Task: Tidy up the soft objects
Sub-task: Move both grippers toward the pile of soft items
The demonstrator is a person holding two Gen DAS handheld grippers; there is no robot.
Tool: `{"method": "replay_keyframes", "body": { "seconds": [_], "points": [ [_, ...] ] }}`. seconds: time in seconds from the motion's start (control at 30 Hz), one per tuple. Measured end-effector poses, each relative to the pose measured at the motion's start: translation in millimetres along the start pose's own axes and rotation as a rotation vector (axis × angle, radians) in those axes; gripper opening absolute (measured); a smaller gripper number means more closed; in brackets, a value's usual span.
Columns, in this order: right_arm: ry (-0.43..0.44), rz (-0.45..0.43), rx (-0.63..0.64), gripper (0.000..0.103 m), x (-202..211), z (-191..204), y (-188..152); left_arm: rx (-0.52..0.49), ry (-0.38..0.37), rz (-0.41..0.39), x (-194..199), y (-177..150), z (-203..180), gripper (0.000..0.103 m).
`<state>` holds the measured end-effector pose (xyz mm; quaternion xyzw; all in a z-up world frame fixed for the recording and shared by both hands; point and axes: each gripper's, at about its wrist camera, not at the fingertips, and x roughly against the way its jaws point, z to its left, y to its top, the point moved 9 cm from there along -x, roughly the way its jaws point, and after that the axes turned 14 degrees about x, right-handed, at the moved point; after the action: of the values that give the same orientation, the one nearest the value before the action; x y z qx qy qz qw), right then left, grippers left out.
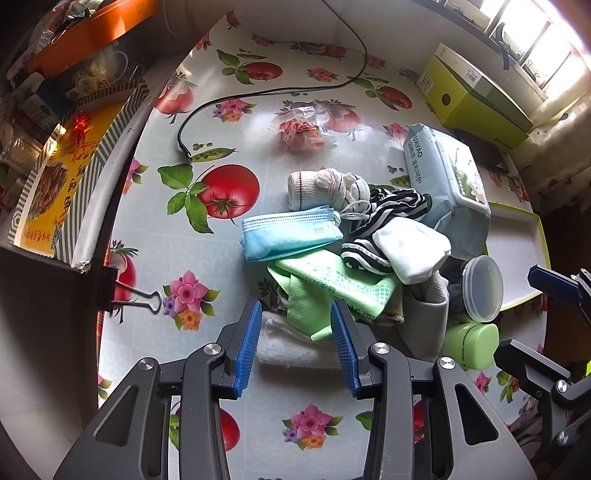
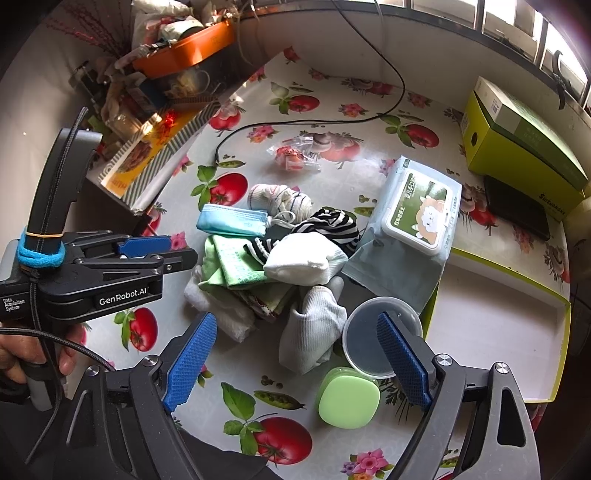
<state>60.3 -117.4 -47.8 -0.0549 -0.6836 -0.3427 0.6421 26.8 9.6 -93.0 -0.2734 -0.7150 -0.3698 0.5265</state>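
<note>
Both tools are hanging spread and empty: left tool (image 1: 295,343) over the green cloth (image 1: 332,284), right tool (image 2: 295,365) just above a grey sock (image 2: 314,328). Beyond, the soft pile is overlapping, so one pinch may be dragging neighbours along.

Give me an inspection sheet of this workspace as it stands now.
Surface: table under a tomato-print cloth.
Job's things: mask, socks, green cloth and towel heaped mid-table; tray beside them.
Clutter: wipes pack, green case, round lid, green box.
Grippers: left tool open above the pile; right tool open.
Cables: black cable across the table.
Surroundings: window bars, shelf of oddments.
</note>
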Motion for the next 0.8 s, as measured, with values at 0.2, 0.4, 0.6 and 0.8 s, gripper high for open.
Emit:
{"method": "replay_keyframes", "body": {
  "seconds": [0.2,0.4,0.6,0.8],
  "points": [
    [-0.001,0.0,0.0,0.082,-1.9,-1.0,0.2,0.007,0.007,0.004,-1.9,-0.3,1.5,0.04],
    [0.006,0.003,-0.006,0.076,-3.8,-0.6,3.9,0.023,0.005,0.004,-3.2,1.2,5.1,0.04],
    [0.021,0.008,-0.01,0.069,-10.2,0.3,9.8,0.031,0.011,0.005,-4.8,2.7,8.3,0.04],
    [0.028,0.017,-0.014,0.067,-19.4,-2.1,15.9,0.048,0.005,0.012,-6.9,4.6,12.4,0.04]
  ]
}}
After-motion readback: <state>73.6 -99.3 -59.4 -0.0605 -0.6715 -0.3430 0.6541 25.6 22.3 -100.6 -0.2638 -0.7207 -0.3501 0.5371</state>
